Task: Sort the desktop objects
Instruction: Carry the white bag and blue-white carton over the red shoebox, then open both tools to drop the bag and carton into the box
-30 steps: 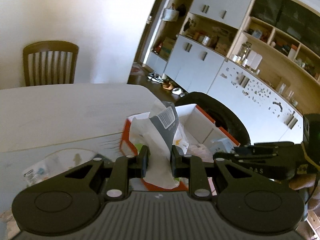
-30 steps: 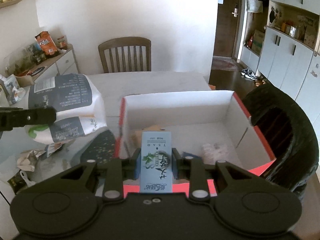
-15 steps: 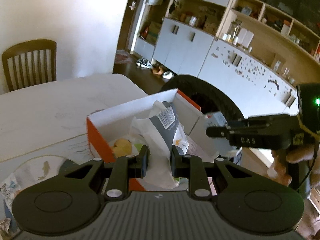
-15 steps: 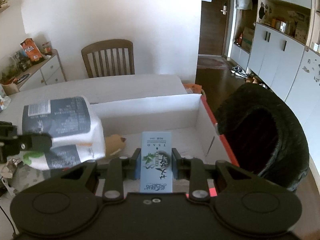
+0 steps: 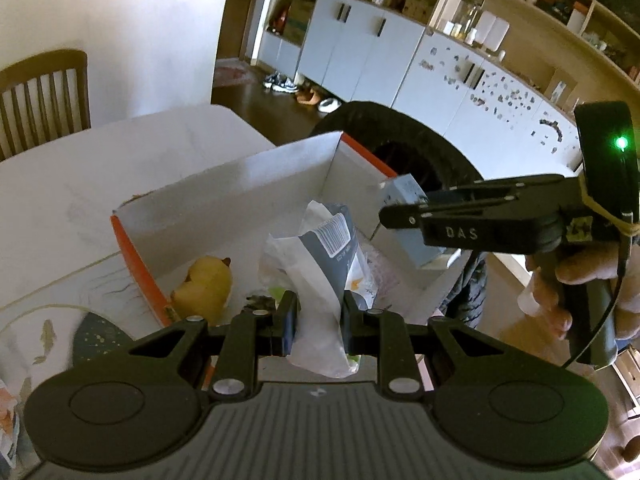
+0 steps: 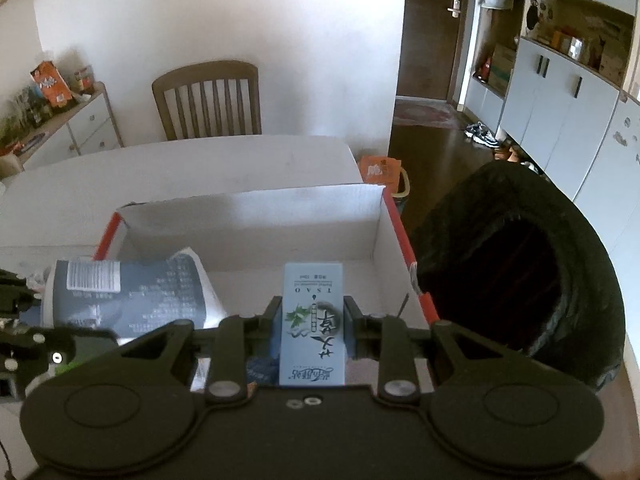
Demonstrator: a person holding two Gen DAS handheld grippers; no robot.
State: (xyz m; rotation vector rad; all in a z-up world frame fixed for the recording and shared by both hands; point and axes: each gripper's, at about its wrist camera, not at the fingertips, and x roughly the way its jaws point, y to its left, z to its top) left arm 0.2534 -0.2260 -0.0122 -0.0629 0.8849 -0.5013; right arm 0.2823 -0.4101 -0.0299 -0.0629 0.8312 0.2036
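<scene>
My left gripper (image 5: 318,312) is shut on a white and grey plastic bag (image 5: 320,264) with a barcode, held over the open white box with orange edges (image 5: 248,184). The bag also shows at the left in the right wrist view (image 6: 132,292). My right gripper (image 6: 313,320) is shut on a light blue carton (image 6: 313,320) with Chinese print, held above the same box (image 6: 256,216). From the left wrist view the right gripper (image 5: 404,212) holds the carton (image 5: 404,192) over the box's right side. A yellow toy duck (image 5: 204,284) lies inside the box.
The box stands on a white table (image 6: 180,164) with a wooden chair (image 6: 208,98) behind it. A black bin bag (image 6: 520,280) gapes to the right of the box. A fish-patterned mat (image 5: 36,328) lies at the left. Cabinets line the right wall.
Both grippers have moved farther in over the box with their loads. The bag now hangs inside the box area, and the duck has come into view.
</scene>
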